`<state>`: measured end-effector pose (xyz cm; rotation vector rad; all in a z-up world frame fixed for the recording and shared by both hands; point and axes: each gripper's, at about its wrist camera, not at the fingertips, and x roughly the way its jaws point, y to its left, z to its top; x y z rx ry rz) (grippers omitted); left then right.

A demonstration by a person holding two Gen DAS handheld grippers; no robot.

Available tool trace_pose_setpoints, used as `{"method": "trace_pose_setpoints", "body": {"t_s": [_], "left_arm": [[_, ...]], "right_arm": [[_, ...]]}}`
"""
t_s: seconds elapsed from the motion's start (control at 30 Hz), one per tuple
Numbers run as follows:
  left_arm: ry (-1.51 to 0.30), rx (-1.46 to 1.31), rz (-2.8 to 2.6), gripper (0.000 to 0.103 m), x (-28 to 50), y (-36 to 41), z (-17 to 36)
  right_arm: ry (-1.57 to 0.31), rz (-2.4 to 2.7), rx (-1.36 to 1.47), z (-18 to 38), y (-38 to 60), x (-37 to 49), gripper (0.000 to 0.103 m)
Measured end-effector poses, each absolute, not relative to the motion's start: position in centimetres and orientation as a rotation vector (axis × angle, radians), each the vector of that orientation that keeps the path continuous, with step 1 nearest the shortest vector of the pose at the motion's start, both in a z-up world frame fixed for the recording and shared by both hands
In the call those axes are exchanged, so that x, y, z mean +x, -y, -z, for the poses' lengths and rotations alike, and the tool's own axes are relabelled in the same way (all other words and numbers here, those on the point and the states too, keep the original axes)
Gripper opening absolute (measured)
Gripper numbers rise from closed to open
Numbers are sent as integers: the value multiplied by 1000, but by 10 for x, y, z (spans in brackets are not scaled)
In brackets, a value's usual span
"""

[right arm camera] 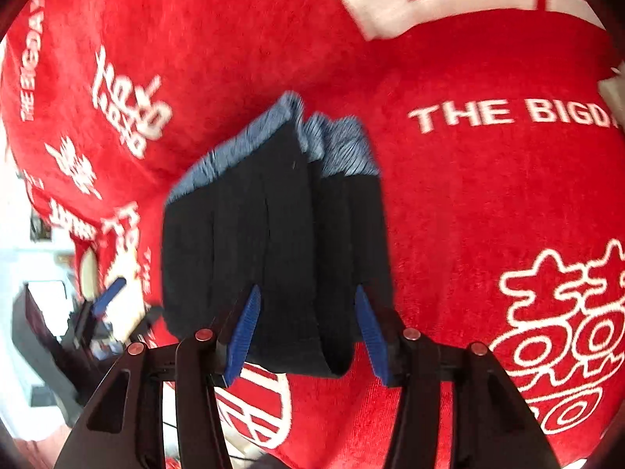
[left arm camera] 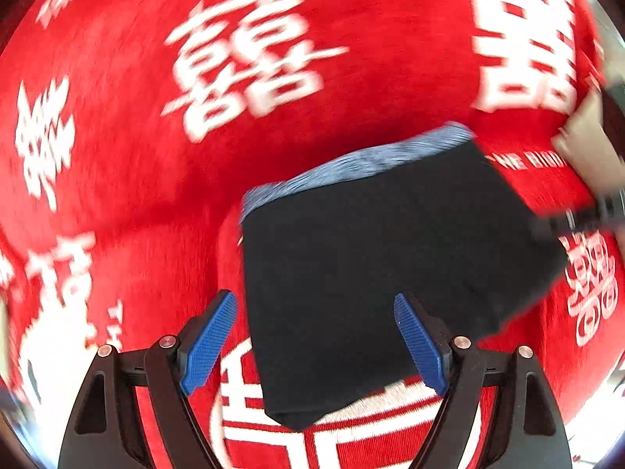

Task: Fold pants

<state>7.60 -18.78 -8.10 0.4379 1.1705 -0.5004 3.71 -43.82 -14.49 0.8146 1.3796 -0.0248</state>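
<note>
Pants (left arm camera: 371, 273), dark navy with a blue-grey waistband (left arm camera: 351, 164), lie folded into a compact block on the red cloth (left arm camera: 136, 176) printed with white characters and the words "THE BIGDAY". In your left wrist view the block fills the centre and lower centre of the frame, waistband along its upper edge, one folded corner pointing down toward the bottom centre. Your left gripper (left arm camera: 314, 344) sits at the bottom of that frame with its blue ribbed pads (left arm camera: 211, 340) spread wide apart; the fabric lies between and beyond them, and neither pad presses on it, so the tongs read as released. At the right edge of the same frame a blurred dark tool and a pale shape show; too smeared to identify further. In your right wrist view the pants (right arm camera: 273, 234) stand in the centre, several stacked layers visible edge-on, the waistband (right arm camera: 273, 140) bunched at the top. Your right gripper (right arm camera: 304, 332) is at the bottom centre, pads (right arm camera: 244, 336) parted, straddling the near end of the stack; whether a pad touches the cloth cannot be told, but nothing is pinched. Your left gripper (right arm camera: 105, 301) also appears at the lower left of this view, blurred.
</note>
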Motion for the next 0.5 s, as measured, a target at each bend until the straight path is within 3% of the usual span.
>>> {"method": "trace_pose_setpoints", "body": {"t_s": [0.07, 0.1, 0.17, 0.2, 0.43, 0.5], "left_arm": [[-1251, 361, 479, 84, 88, 177, 95], [-1286, 326, 480, 84, 90, 173, 101], [-1353, 270, 471, 84, 92, 166, 116], [-1387, 240, 461, 84, 89, 162, 125], [-1387, 216, 440, 88, 80, 159, 140], [-1392, 210, 441, 89, 80, 159, 141]], "right_arm": [[-1436, 42, 706, 152, 426, 43, 32], [-1445, 47, 670, 152, 422, 44, 28], [-1444, 60, 622, 148, 418, 44, 8], [-1451, 71, 604, 147, 418, 41, 4], [-1470, 132, 672, 162, 415, 15, 4], [-1458, 171, 725, 158, 422, 9, 13]]}}
